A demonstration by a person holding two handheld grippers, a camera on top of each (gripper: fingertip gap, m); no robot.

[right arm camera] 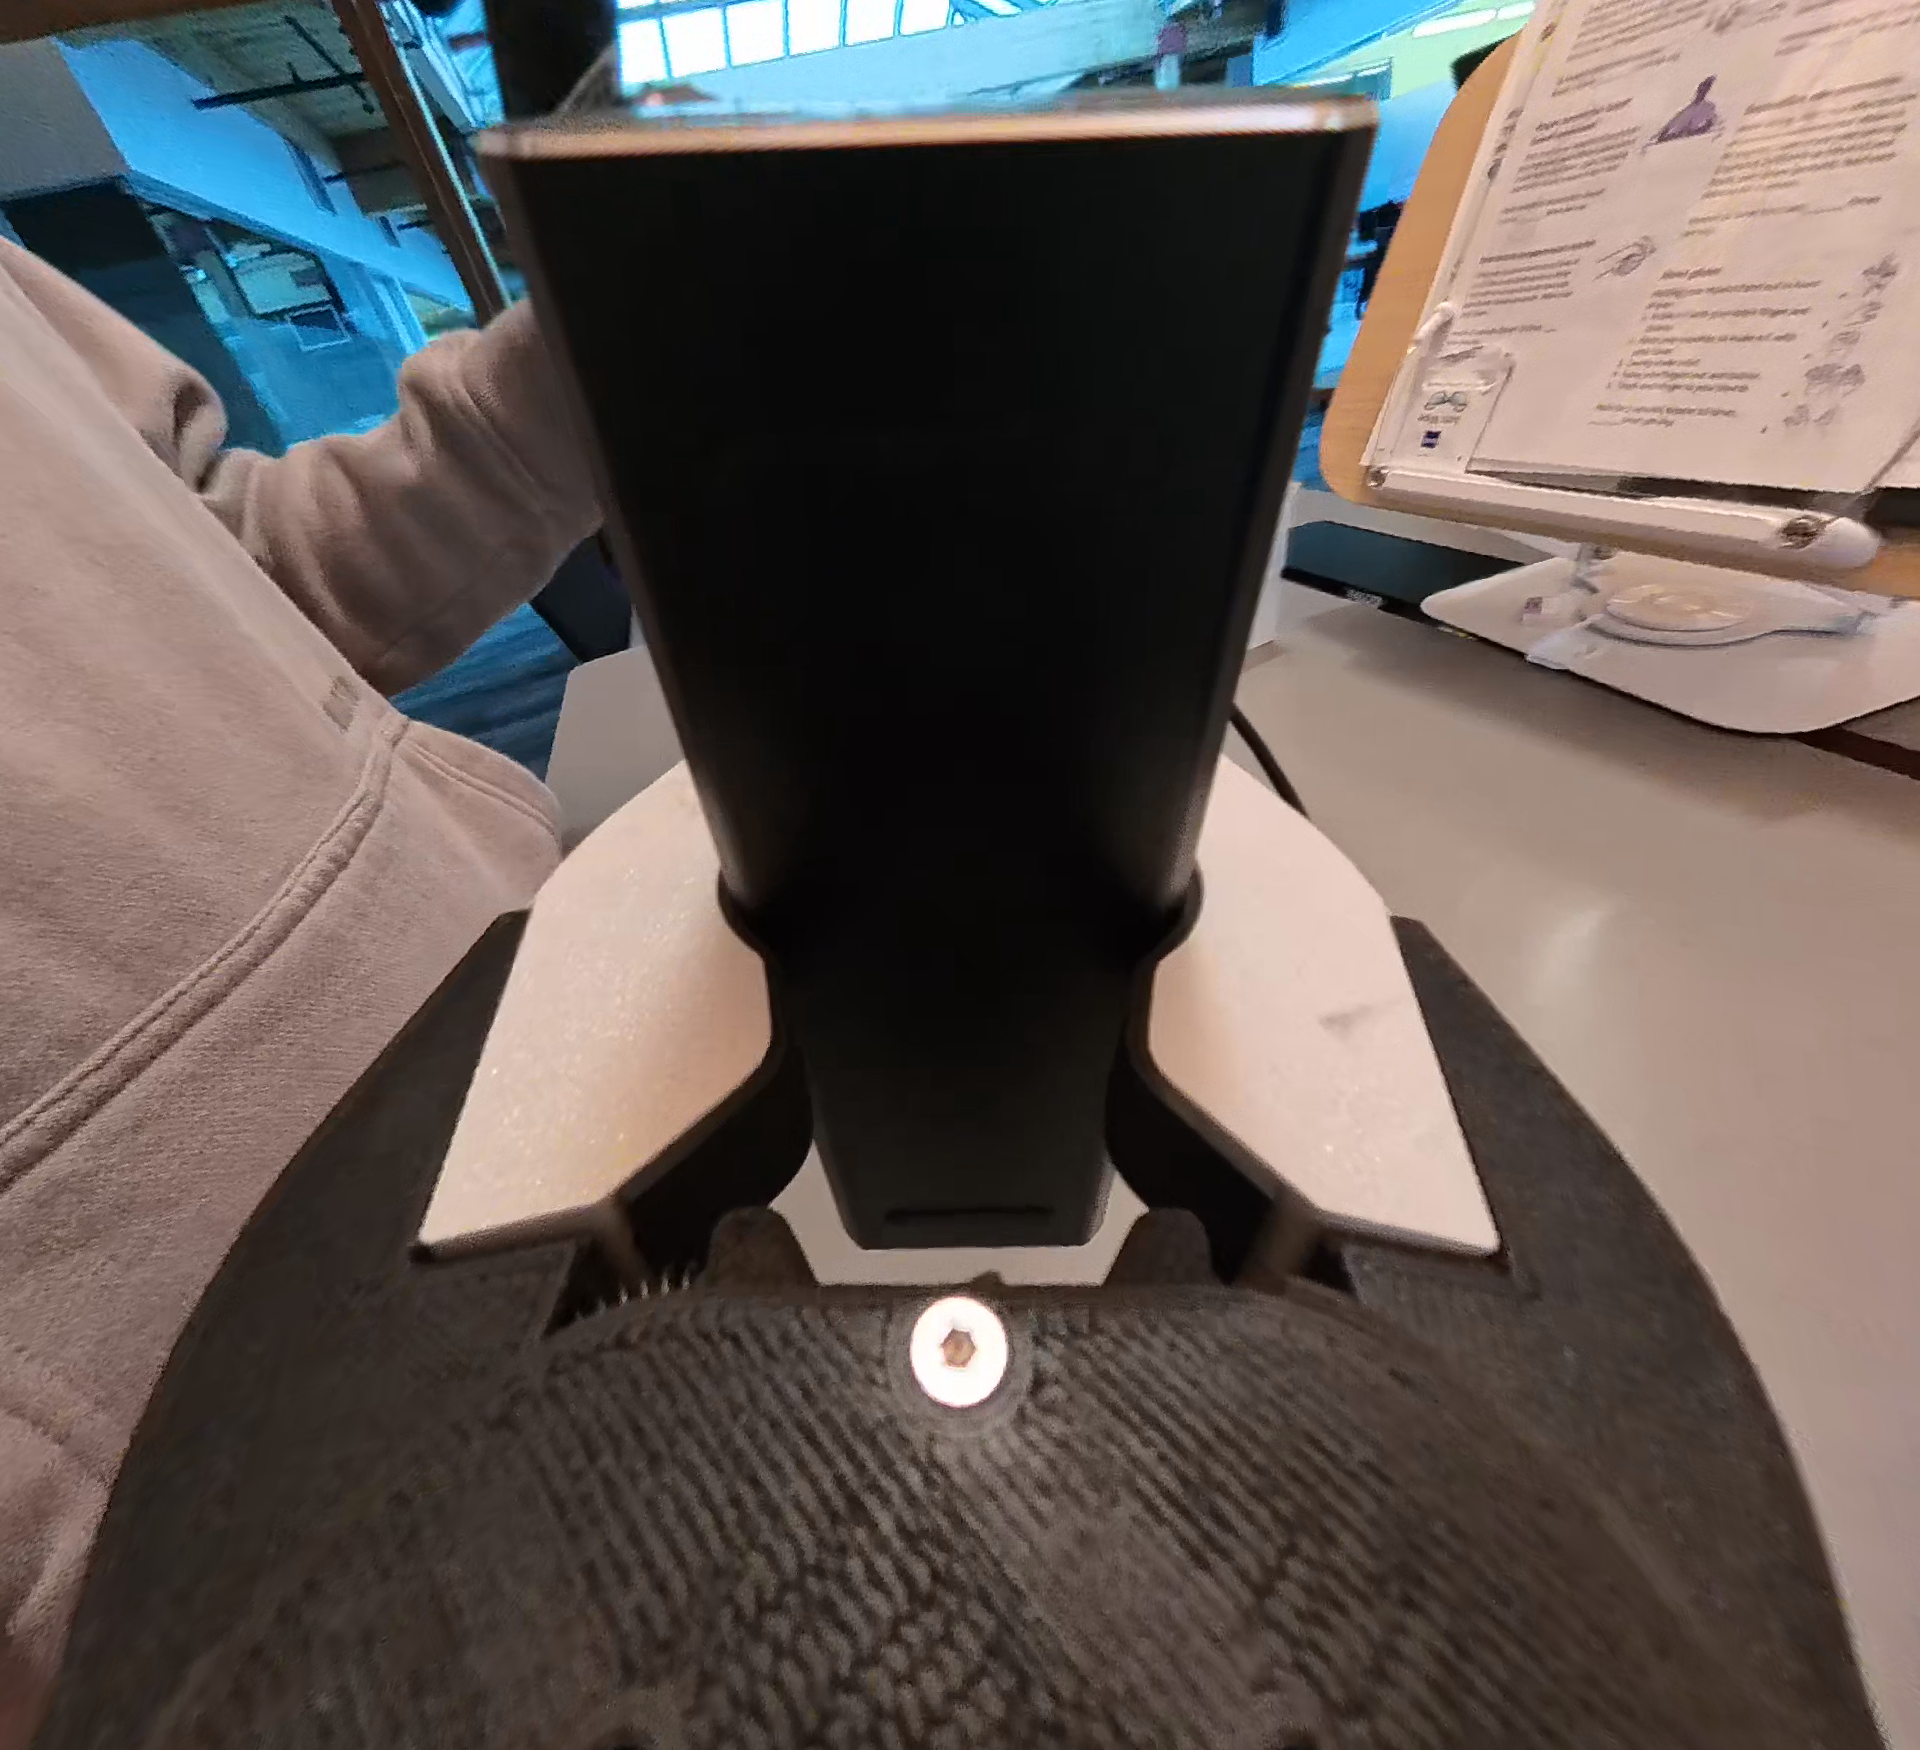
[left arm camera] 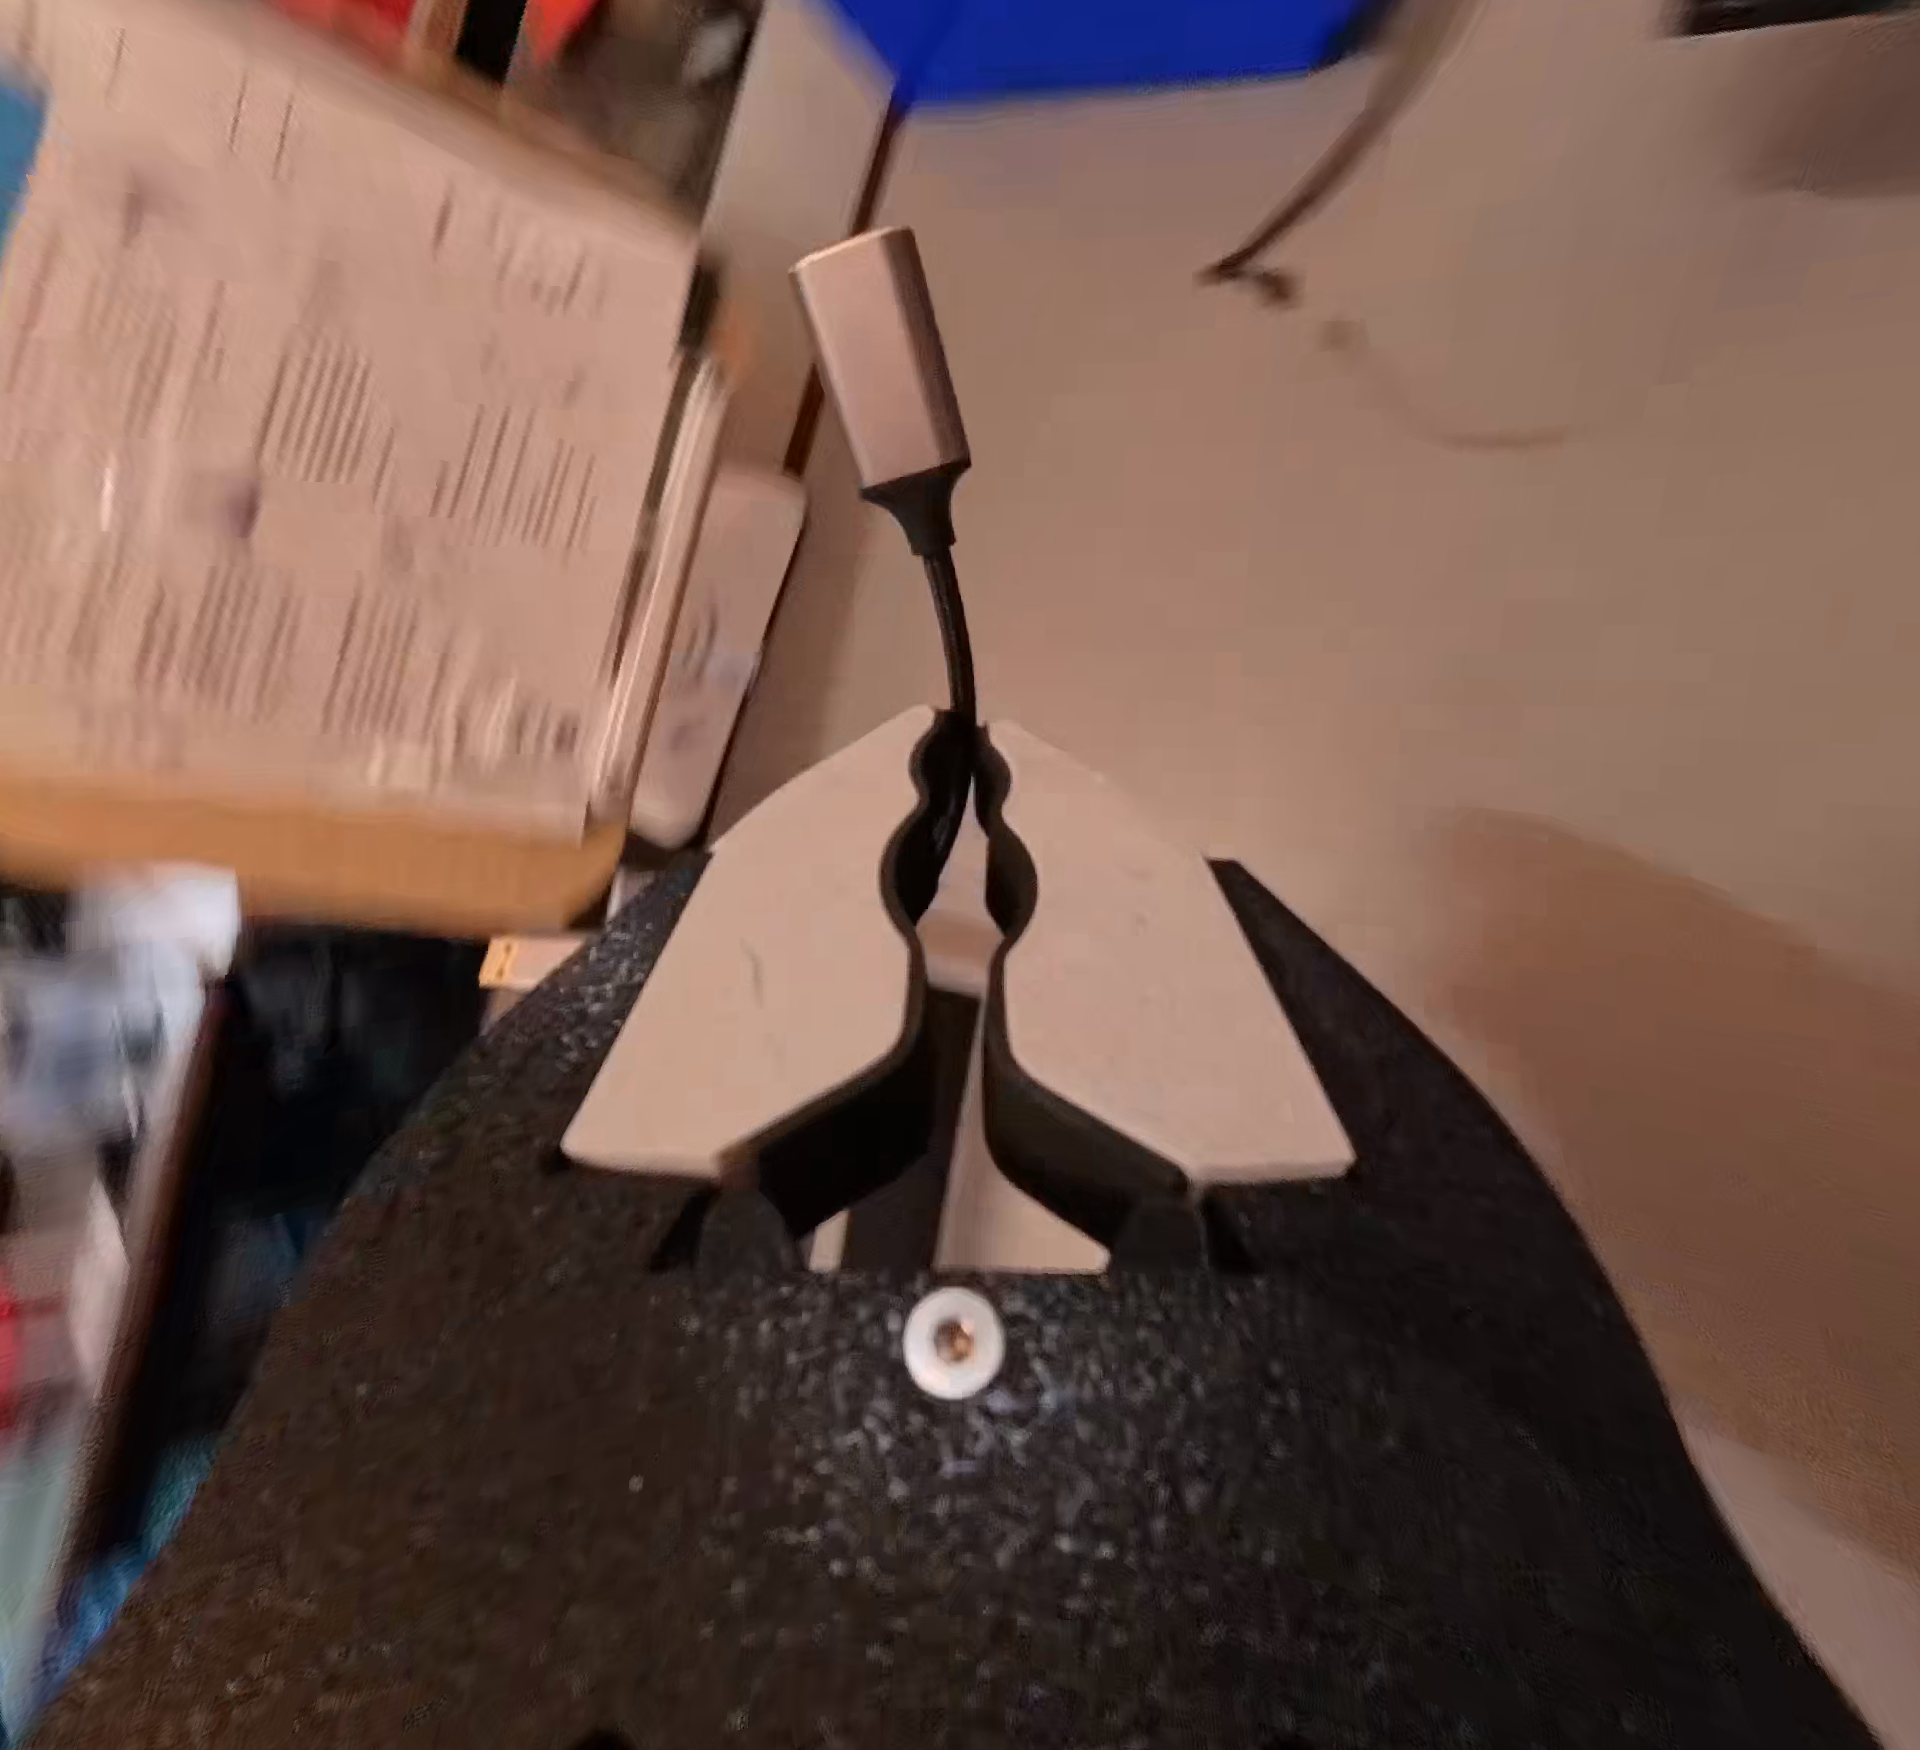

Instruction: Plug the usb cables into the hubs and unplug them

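We clamp the black cable in the left gripper, connector projecting ahead for insertion; the right gripper grasps the upright hub, steadying it

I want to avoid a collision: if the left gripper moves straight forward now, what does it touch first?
Probably the pale table top. The left gripper holds a black cable whose metal plug leads; the blurred cardboard box lies left of that line. Depth is unclear.
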